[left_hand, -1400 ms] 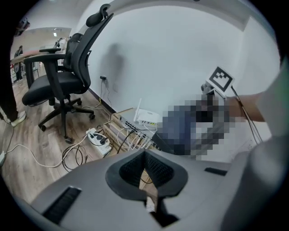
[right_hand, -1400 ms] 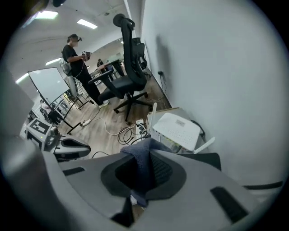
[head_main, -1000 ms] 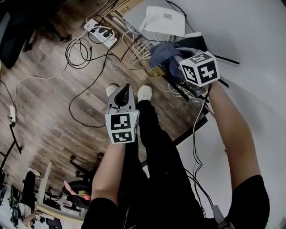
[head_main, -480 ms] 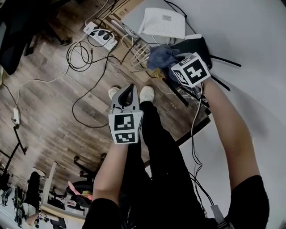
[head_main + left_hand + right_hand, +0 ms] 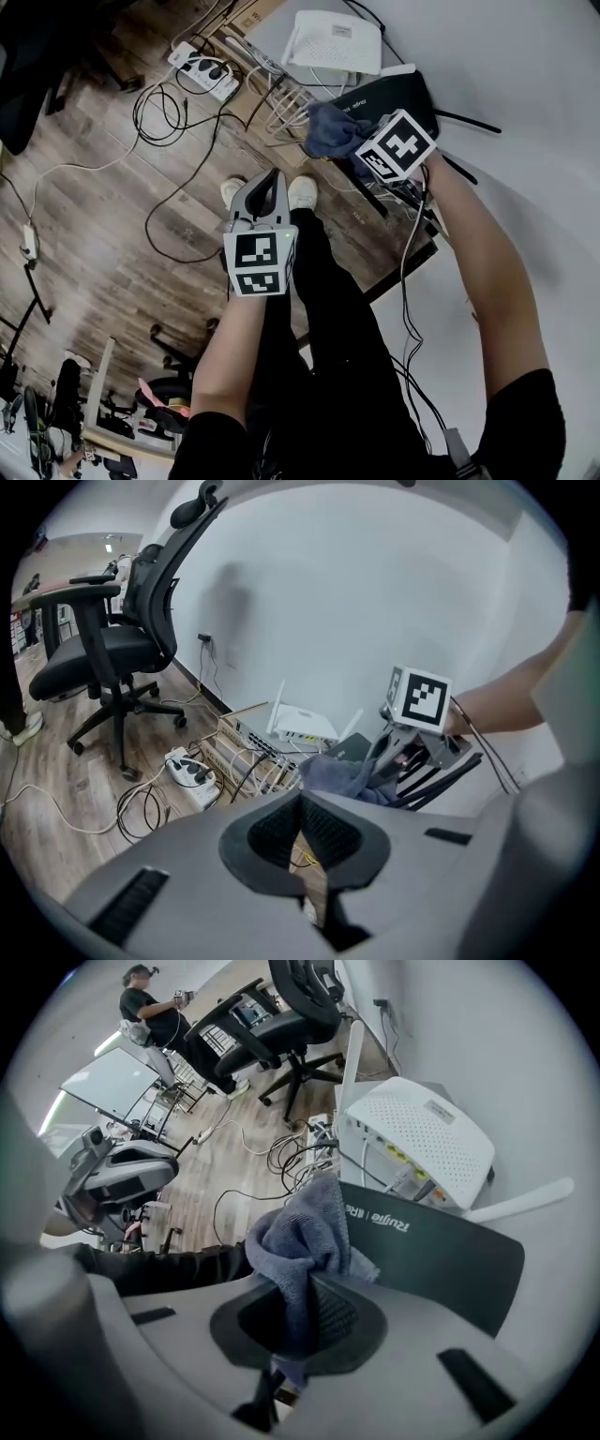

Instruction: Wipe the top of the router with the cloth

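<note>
My right gripper (image 5: 302,1314) pinches the cloth (image 5: 302,1237), which lies at the near edge of the black router (image 5: 441,1252); I cannot tell if it touches. I judge the wiping is only starting, as most of the top lies bare. My left gripper (image 5: 302,829) is pressed together, empty, well apart.

The right hand-held gripper (image 5: 302,1321) has its jaws pressed together on a crumpled grey-blue terry cloth (image 5: 305,1227). The cloth bunches up above the pads and overlaps the near left edge of a flat black plastic router with white lettering (image 5: 441,1251). Just beyond stands a white perforated router box (image 5: 417,1138) with cables plugged into its side. Black office chairs (image 5: 281,1016) stand on the wooden floor (image 5: 211,1171) behind.
</note>
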Demonstrator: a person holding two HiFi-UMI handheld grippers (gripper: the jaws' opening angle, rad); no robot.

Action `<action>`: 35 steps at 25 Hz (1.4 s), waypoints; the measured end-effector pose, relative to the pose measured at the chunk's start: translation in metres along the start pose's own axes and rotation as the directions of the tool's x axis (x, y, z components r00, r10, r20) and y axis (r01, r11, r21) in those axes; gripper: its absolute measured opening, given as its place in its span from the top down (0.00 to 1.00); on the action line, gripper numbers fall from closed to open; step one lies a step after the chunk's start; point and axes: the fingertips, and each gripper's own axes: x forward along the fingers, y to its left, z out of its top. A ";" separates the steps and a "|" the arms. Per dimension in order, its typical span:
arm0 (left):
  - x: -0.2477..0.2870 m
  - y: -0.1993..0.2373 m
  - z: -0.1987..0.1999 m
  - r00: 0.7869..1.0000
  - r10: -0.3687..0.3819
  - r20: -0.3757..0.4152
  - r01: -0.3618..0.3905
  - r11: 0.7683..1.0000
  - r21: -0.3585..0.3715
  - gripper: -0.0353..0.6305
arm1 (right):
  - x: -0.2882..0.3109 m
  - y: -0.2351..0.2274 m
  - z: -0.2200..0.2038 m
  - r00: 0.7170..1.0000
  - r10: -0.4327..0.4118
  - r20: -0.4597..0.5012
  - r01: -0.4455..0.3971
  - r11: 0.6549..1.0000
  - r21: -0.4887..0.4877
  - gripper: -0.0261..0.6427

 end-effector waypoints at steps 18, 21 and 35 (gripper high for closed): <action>-0.005 -0.003 -0.014 0.999 -0.024 -0.026 0.024 1.000 -0.010 0.95 | 0.003 -0.013 -0.042 0.984 -0.037 -0.172 0.033 0.999 -0.025 0.94; -0.005 -0.004 -0.018 0.999 -0.031 -0.032 0.030 0.999 -0.013 0.95 | 0.000 -0.026 -0.051 0.975 -0.021 -0.220 0.028 0.999 0.029 0.94; 0.005 -0.005 -0.018 0.998 -0.039 -0.042 0.038 0.999 -0.024 0.95 | -0.017 -0.091 -0.095 0.891 -0.158 -0.425 0.182 0.983 0.015 0.94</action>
